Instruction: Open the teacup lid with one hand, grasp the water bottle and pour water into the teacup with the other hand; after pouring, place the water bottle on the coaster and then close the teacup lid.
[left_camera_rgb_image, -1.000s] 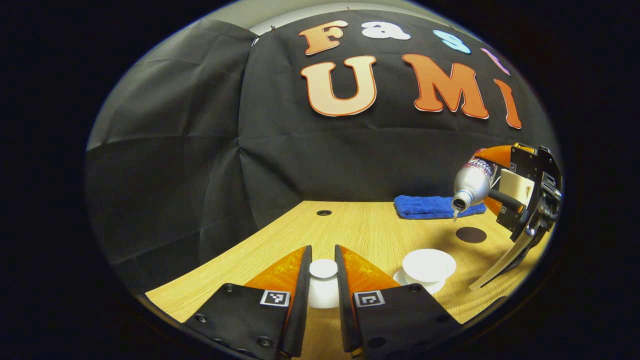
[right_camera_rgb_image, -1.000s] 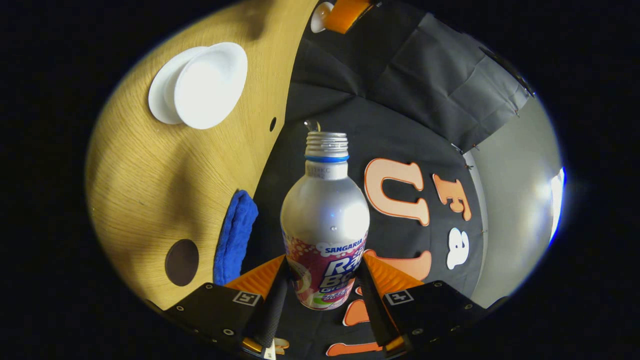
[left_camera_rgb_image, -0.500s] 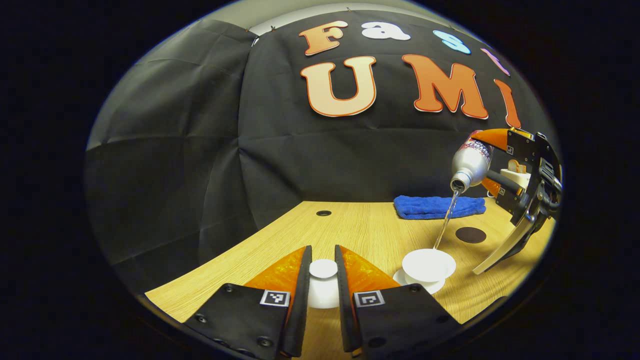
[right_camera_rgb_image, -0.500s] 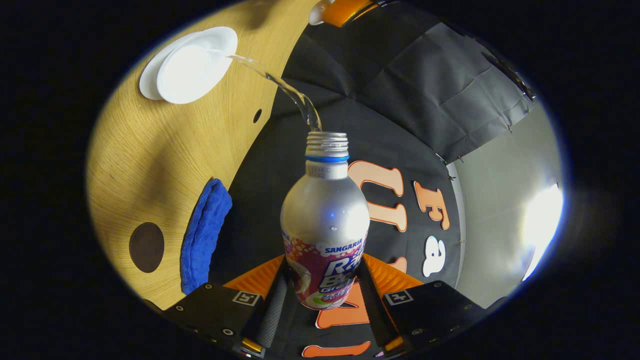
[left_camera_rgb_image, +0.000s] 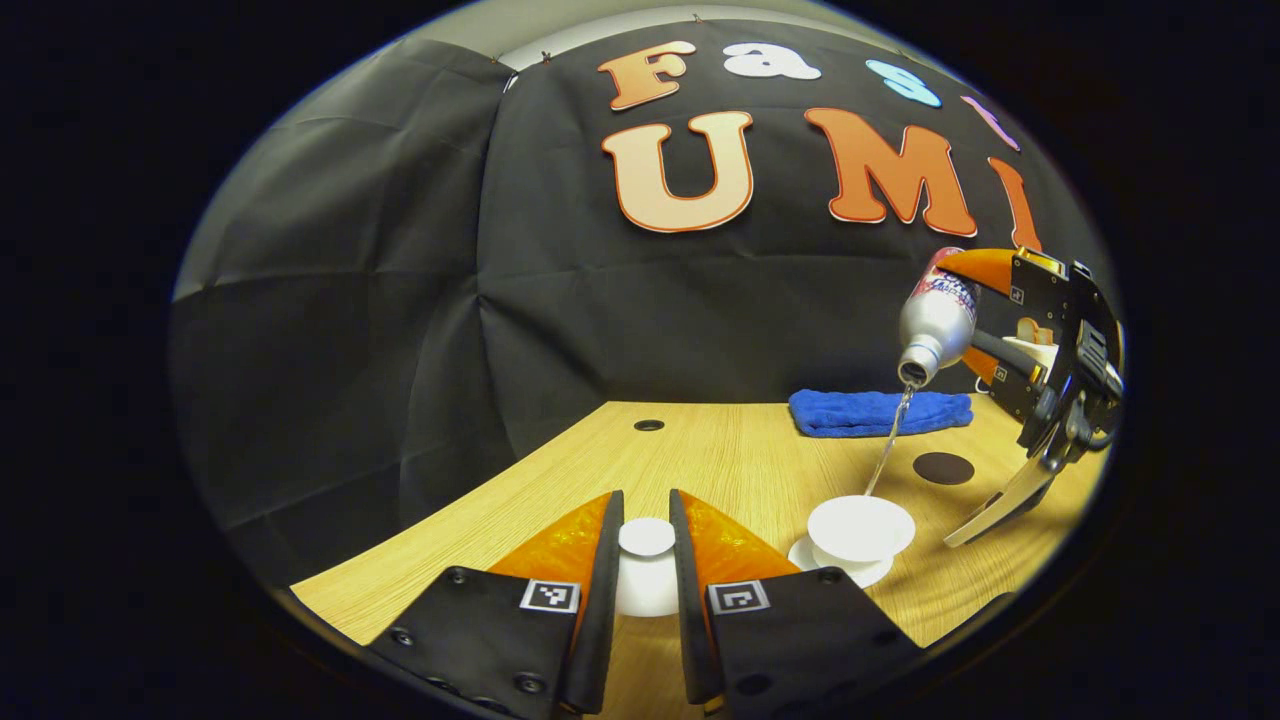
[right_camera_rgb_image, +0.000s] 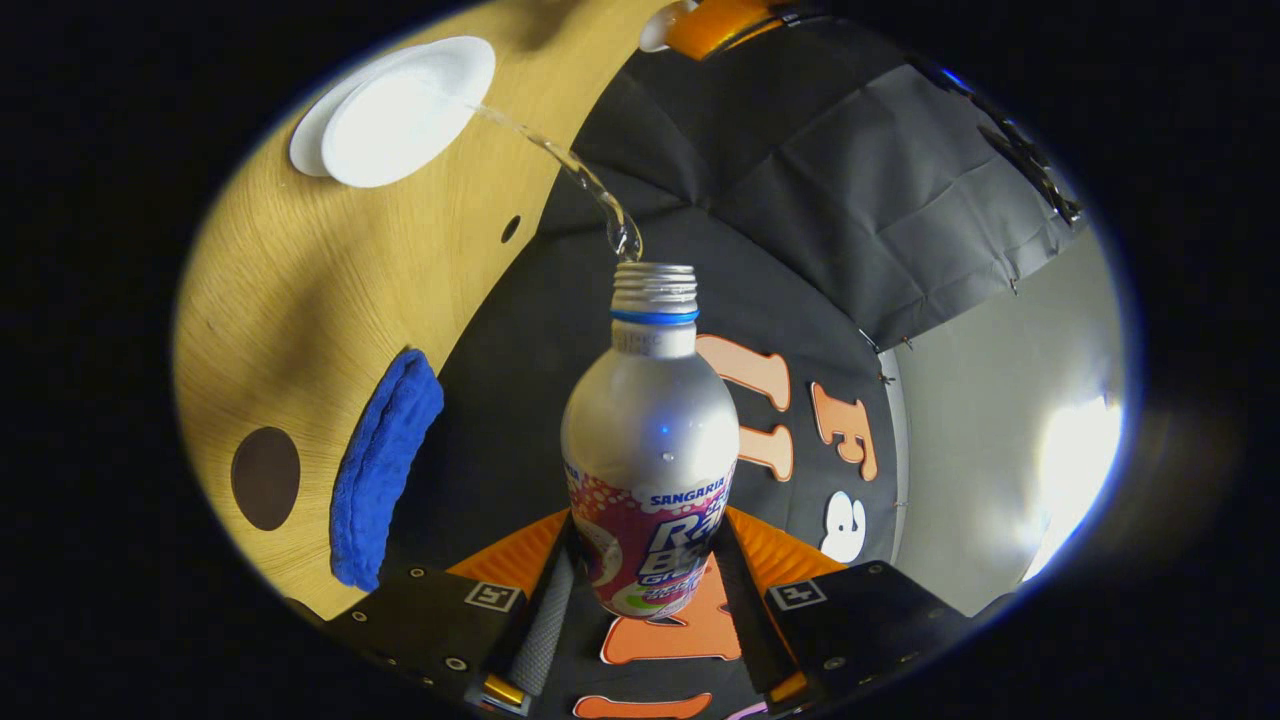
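In the left gripper view, the left gripper is pinching the teacup lid just beside the teacup. In the right gripper view, the right gripper is clamping the water bottle, now tipped steeper above the teacup; the stream has started and is landing inside, so filling is underway.

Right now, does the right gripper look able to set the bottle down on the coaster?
Probably yes: the dark coaster lies bare on the table, just below the right gripper. The bottle needs righting first, since water is pouring out.
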